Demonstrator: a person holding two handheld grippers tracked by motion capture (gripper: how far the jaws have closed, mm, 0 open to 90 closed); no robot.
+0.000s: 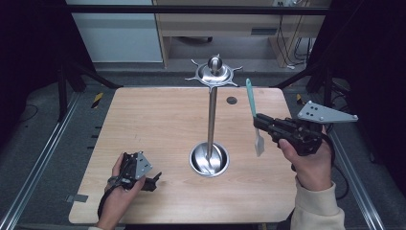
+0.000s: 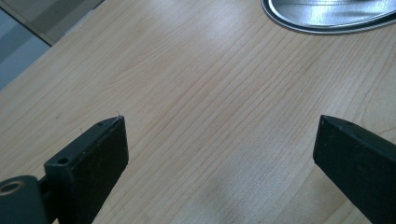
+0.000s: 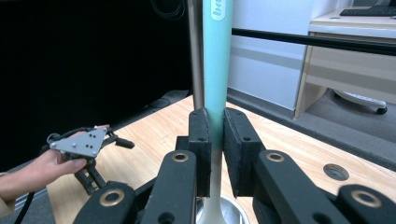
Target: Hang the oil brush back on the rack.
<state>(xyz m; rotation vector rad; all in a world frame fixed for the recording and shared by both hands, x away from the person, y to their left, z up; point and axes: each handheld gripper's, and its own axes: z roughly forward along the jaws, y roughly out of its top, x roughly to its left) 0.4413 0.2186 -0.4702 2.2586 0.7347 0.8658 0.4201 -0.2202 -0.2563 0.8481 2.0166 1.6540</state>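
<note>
The right gripper (image 1: 265,122) clamps a teal spatula (image 1: 253,111) upright, above the table and right of the steel stand (image 1: 211,120). To hang it well, I think its top end must reach a hook (image 1: 233,70). The left gripper (image 2: 219,149) rests apart and empty at near left; white handle letters are cut off, unreadable.

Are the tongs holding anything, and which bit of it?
The right tongs pinch a spatula by its teal handle, blade hanging down. The left tongs are open, holding nothing, low over the table.
</note>
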